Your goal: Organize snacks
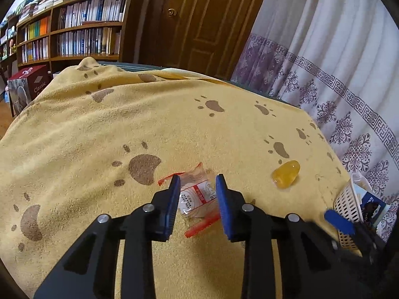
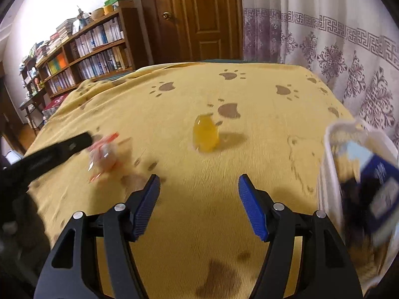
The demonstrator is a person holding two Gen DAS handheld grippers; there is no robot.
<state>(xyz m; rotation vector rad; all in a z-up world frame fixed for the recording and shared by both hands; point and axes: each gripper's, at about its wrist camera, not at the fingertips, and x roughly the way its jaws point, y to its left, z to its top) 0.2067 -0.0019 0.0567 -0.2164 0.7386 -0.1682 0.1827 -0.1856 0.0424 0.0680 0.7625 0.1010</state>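
A clear snack packet with red edges [image 1: 197, 199] is pinched between the blue pads of my left gripper [image 1: 197, 182], just above the yellow paw-print towel [image 1: 99, 137]. In the right wrist view that packet [image 2: 104, 157] shows blurred at the left, at the tip of the left gripper's black arm. A yellow jelly cup [image 1: 285, 174] [image 2: 205, 134] rests on the towel ahead of my right gripper [image 2: 199, 182], which is open with nothing between its fingers. A white perforated basket [image 1: 345, 204] [image 2: 326, 149] stands at the right with a blue packet [image 2: 381, 186] inside.
The towel covers a raised surface whose far edge meets a patterned curtain [image 1: 336, 62] on the right. A wooden door [image 1: 199, 20] and a bookshelf [image 1: 74, 30] stand behind. One blue finger [image 1: 339, 221] of the right gripper shows near the basket.
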